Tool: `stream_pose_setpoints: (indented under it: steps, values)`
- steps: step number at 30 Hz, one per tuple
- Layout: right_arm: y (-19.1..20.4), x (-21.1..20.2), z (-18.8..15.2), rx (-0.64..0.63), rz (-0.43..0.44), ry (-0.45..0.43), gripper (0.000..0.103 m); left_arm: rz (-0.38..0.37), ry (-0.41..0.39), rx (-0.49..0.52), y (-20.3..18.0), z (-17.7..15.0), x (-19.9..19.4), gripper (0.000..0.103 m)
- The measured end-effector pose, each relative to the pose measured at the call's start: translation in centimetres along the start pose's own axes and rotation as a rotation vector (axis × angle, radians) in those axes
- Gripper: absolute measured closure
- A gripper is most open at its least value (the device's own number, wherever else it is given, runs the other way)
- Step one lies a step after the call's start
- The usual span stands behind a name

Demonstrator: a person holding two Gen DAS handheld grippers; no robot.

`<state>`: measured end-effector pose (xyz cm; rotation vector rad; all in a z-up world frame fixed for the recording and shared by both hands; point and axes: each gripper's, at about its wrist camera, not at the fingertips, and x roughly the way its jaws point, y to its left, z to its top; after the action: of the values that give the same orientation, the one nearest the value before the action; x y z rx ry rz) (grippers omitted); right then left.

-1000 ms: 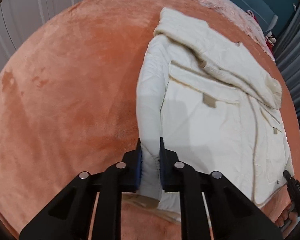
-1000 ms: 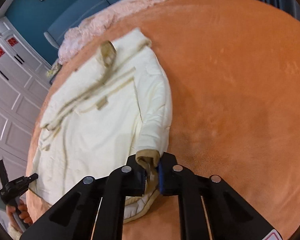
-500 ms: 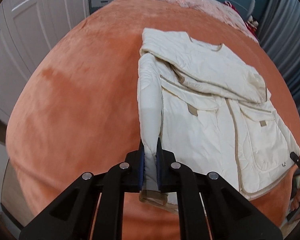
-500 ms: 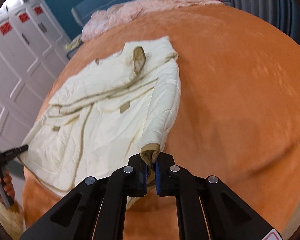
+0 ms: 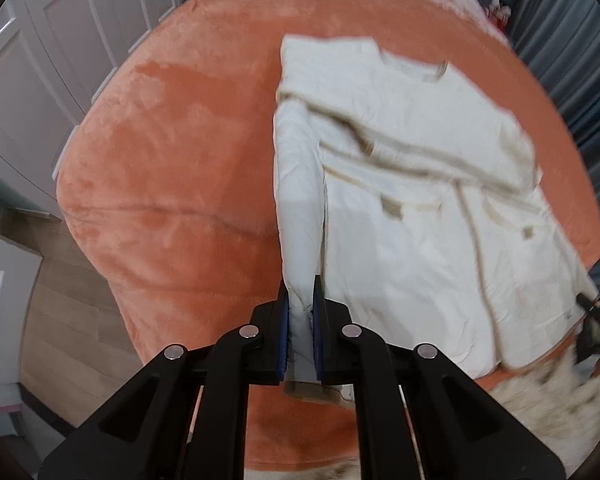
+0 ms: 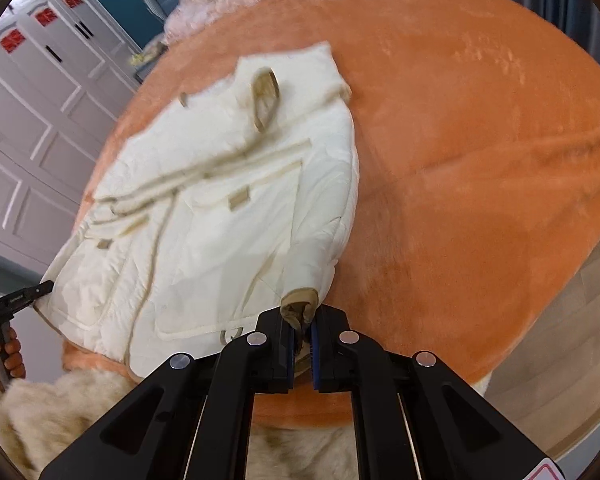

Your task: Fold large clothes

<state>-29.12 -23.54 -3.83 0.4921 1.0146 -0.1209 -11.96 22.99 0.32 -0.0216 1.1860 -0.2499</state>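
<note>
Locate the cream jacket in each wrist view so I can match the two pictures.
Left wrist view: the cream jacket fills the centre-right, one side edge clamped in the left gripper at bottom centre.
Right wrist view: the jacket lies centre-left, its tan cuff pinched in the right gripper.
Shared landmark: the orange blanket under it.

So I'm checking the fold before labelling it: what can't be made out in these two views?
- Left wrist view: the sleeve end, hidden between the left gripper jaws.
- Right wrist view: the tan cuff tip, hidden in the right gripper.
- Both views: jacket trim details, motion-blurred.
- Jacket underside: against the orange blanket.
</note>
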Motion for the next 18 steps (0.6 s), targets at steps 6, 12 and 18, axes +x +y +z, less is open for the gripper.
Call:
stream_pose_setpoints:
  steps: [6,12,18]
  values:
    - [1.7,-3.0,5.7,-0.040,0.027,-0.196,0.098,-0.032,-0.184,-0.026,-0.6,4.6,-3.4,0.094]
    - [2.9,-2.1,13.4,-0.057,0.020,-0.360,0.098,0.020,-0.335,-0.068,-0.7,11.4,-3.4,0.095]
    - [4.0,2.5,19.3,-0.024,0.033,-0.378,0.098,0.131,-0.370,-0.101,0.2,18.3,0.4,0.103]
